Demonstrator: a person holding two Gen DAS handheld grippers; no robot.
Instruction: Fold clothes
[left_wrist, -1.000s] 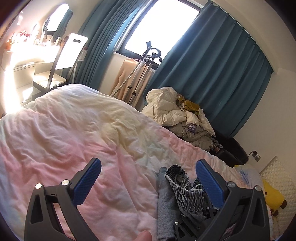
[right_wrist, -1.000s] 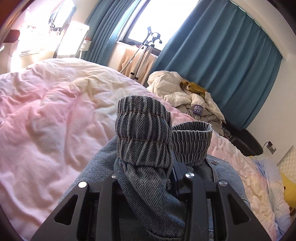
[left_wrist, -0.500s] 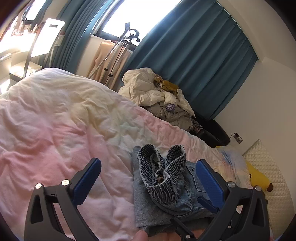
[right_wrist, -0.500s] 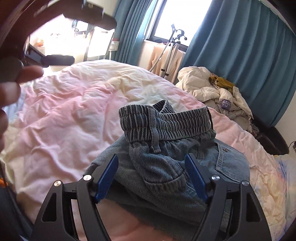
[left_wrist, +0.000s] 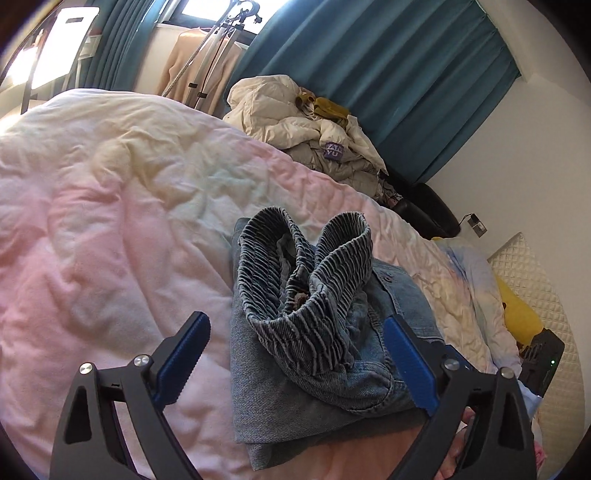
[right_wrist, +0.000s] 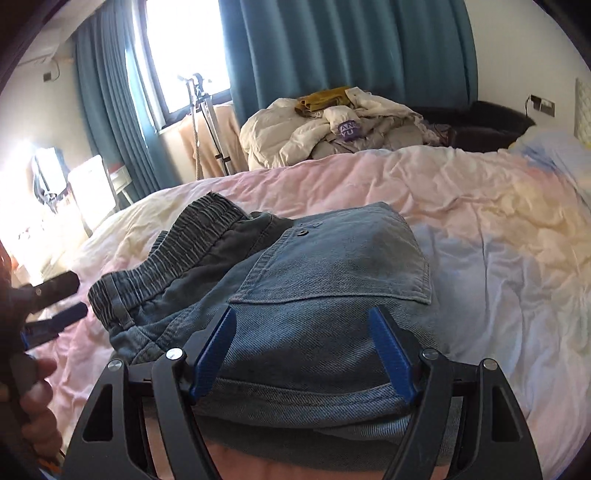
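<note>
Right now both of my grippers are spread wide and neither one has hold of anything. Ahead of my left gripper (left_wrist: 295, 354), between its two blue pads, lie the folded jeans (left_wrist: 317, 369) on the pink duvet (left_wrist: 110, 221). From this side the elastic waistband (left_wrist: 303, 269) stands up in two ribbed loops just beyond the fingertips, bunched and curled over the flatter denim under it. The left pad sits over bare duvet, apart from the cloth; the right pad (left_wrist: 410, 365) lies over the jeans' right half, though I cannot tell if it touches them.

My right gripper (right_wrist: 303, 354) looks at the same jeans (right_wrist: 332, 280) from the other side. Its pads straddle the near folded edge, with the back pocket (right_wrist: 343, 266) straight ahead between them and the waistband (right_wrist: 166, 258) off to the front left. I cannot say whether those pads rest on the denim or hang just above it. Far to the left of this gripper I see my other hand (right_wrist: 33, 398) around its black handle, with the blue tip of the left gripper poking in.

Beyond the bed, past both tools, a heap of cream clothing (left_wrist: 306, 122) sits in front of teal curtains (left_wrist: 388, 74). Well off to my left gripper's right, a yellow plush toy (left_wrist: 517, 314) lies by the quilted headboard (left_wrist: 535, 273).
</note>
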